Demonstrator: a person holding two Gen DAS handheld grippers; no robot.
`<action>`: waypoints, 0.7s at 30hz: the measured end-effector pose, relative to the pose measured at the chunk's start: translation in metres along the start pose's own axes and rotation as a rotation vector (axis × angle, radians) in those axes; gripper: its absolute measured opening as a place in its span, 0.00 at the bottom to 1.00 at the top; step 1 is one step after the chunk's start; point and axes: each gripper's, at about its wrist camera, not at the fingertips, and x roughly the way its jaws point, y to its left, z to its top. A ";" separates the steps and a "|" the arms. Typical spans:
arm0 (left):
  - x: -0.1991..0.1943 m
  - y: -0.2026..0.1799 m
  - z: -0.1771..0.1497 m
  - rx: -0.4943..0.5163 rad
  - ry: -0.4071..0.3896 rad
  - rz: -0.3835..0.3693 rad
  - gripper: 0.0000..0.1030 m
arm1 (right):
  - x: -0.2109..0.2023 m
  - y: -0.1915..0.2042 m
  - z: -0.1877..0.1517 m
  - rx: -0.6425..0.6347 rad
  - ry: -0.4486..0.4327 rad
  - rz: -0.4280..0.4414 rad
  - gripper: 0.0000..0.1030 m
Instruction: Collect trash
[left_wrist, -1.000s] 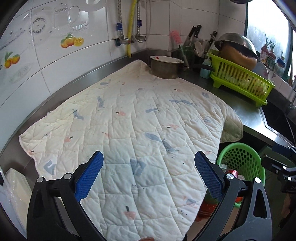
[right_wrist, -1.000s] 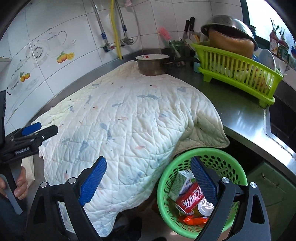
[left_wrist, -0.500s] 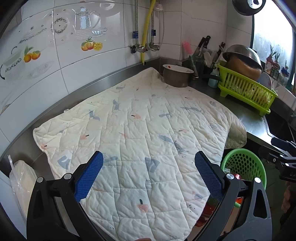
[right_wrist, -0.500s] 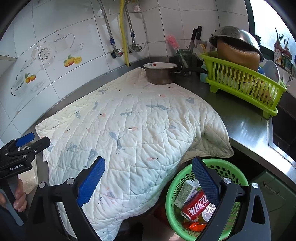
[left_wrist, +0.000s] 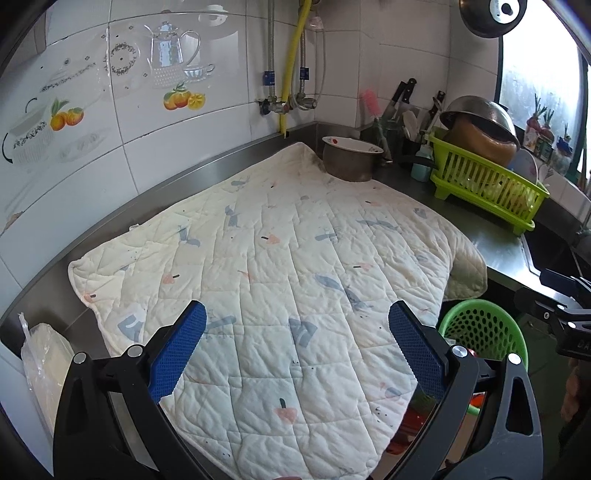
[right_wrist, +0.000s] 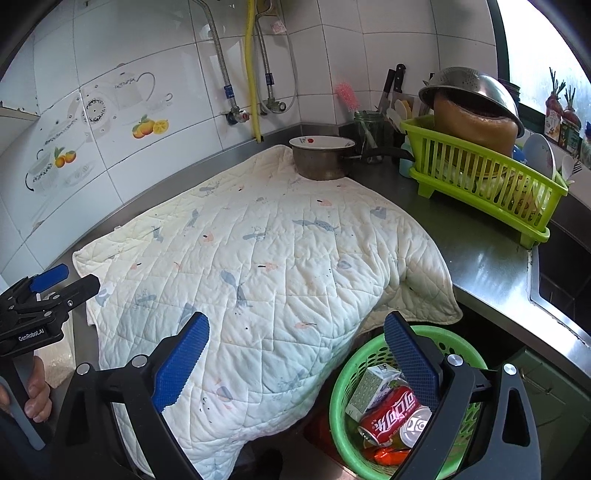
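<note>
A green perforated basket (right_wrist: 347, 373) stands below the counter's front edge at the lower right. Inside lie a red soda can (right_wrist: 388, 415), a white carton (right_wrist: 373, 386), a silver can end (right_wrist: 415, 428) and an orange wrapper (right_wrist: 391, 454). In the left wrist view the basket (left_wrist: 484, 332) shows only partly behind the quilt. My right gripper (right_wrist: 295, 365) is open above the quilt's front edge and the basket's left rim, holding nothing. My left gripper (left_wrist: 297, 350) is open over the near part of the quilt (left_wrist: 277, 280), also holding nothing. No loose trash shows on the quilt.
A quilted white cloth (right_wrist: 258, 266) covers the steel counter (right_wrist: 487, 258). A metal pot (right_wrist: 323, 157) sits at its far corner. To the right stands a lime dish rack (right_wrist: 480, 181) with an upturned colander (right_wrist: 469, 88), then a sink (right_wrist: 561, 266). A plastic-wrapped bundle (left_wrist: 40, 362) lies at the left.
Both grippers have drawn back and lifted, so more of the wall and quilt shows. Both stay open; nothing was picked up or released.
</note>
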 end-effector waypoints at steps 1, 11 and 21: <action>0.000 0.001 0.000 0.000 -0.001 0.000 0.95 | -0.001 0.000 0.000 -0.001 -0.002 -0.001 0.90; -0.005 0.000 0.000 -0.002 -0.012 0.000 0.95 | -0.005 0.001 0.001 -0.008 -0.012 -0.007 0.90; -0.007 0.000 0.002 -0.003 -0.019 0.000 0.95 | -0.007 0.001 0.001 -0.012 -0.016 -0.006 0.90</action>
